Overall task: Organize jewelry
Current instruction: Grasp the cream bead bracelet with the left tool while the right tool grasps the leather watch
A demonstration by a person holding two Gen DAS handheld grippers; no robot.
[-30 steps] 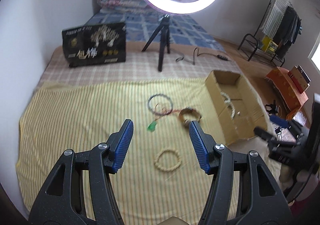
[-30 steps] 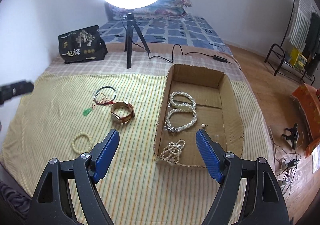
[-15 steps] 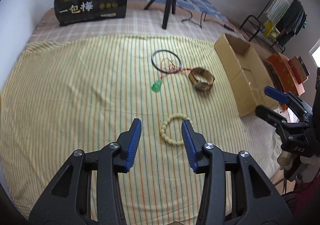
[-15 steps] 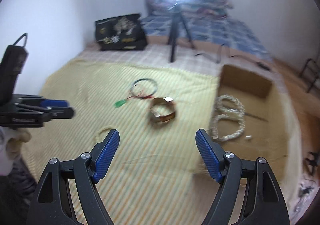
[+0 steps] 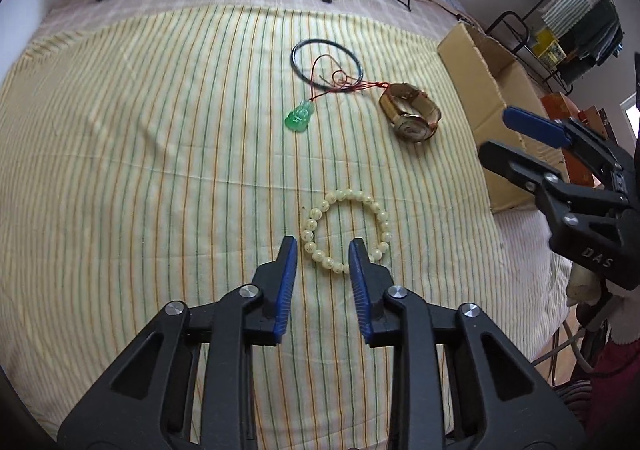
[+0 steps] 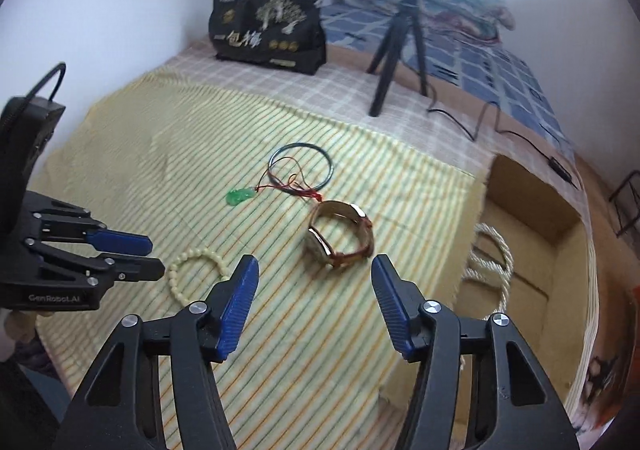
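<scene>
Inside the cardboard box (image 6: 532, 250), only the right view shows pearl strands (image 6: 494, 262).

A home bedroom: a bed with a striped yellow sheet (image 5: 160, 137) lies under the grippers, folded quilts (image 6: 460, 5) beyond, a clothes rack (image 5: 576, 29) off to the right.
</scene>
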